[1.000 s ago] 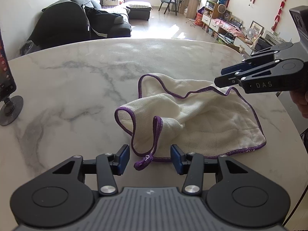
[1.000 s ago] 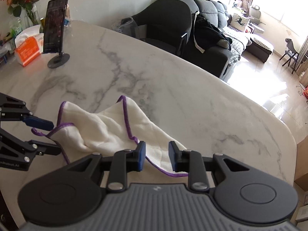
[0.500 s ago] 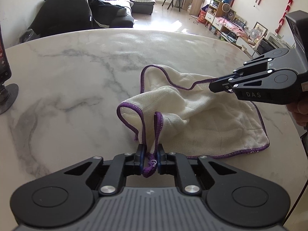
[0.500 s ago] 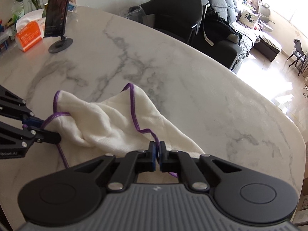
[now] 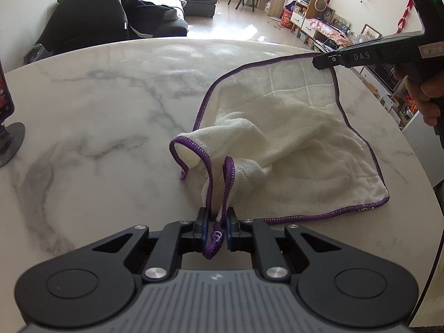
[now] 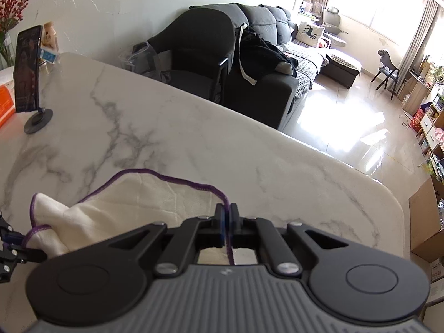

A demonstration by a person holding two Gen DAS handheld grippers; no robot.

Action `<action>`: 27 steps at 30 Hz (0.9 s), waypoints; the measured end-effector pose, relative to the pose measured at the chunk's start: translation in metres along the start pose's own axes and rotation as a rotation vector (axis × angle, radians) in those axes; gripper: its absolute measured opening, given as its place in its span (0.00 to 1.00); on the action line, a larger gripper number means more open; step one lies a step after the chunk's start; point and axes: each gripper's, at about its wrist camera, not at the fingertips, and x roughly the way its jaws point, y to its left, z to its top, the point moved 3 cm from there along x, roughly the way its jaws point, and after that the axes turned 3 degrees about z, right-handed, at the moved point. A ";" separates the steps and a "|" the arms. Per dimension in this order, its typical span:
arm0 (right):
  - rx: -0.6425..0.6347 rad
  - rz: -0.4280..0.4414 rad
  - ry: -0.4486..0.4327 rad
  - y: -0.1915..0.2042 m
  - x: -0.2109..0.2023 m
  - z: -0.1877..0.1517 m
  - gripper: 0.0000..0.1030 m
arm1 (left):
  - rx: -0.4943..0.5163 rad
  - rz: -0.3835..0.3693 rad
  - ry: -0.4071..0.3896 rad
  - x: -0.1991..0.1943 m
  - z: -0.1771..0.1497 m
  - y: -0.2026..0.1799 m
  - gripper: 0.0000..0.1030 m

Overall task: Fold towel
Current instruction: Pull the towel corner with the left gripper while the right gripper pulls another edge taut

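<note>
I pinch cream purple-hemmed cotton towel corners to spread it | left gripper clamps 6 o'clock corner | right gripper clamps 1 o'clock hem | white marble table

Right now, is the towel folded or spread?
Neither: the towel lies crumpled on the table, one part flat, two corners pinched.

A phone stands upright on a round-based stand on the marble table; an orange box sits just beside it. A dark sofa stands beyond.
</note>
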 end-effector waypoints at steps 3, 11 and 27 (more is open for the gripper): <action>0.009 -0.032 0.006 -0.009 0.005 0.002 0.03 | 0.005 0.001 0.006 0.001 -0.001 0.001 0.12; 0.037 -0.109 0.045 -0.031 0.025 0.002 0.03 | 0.003 -0.007 0.012 0.001 -0.001 0.003 0.12; 0.100 -0.195 0.167 -0.061 0.065 -0.023 0.03 | 0.006 -0.008 0.033 0.002 0.004 0.010 0.14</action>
